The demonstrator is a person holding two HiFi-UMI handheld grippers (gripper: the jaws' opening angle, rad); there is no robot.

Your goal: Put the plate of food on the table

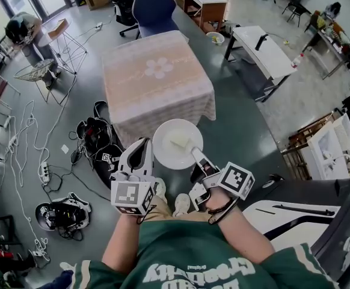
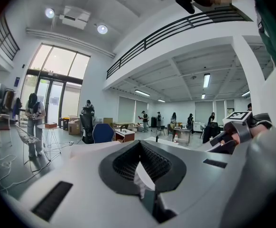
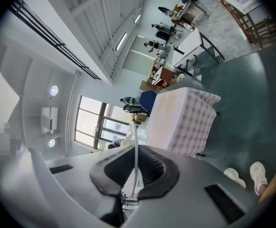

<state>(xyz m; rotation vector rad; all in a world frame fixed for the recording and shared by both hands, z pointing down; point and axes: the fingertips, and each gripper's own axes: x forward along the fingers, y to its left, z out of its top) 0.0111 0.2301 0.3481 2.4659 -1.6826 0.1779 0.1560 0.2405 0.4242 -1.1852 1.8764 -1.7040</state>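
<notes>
Head view: plate [image 1: 176, 143] pinched from both sides, short of table [image 1: 157, 77]

My left gripper [image 1: 145, 153] and right gripper [image 1: 196, 156] each grip its rim; it hangs over the floor [image 1: 241, 131], near the table. Left gripper view: jaws clamp the white rim [image 2: 144, 177]. Right gripper view: jaws press on the thin rim [image 3: 135, 158], table [image 3: 183, 120] beyond.
</notes>
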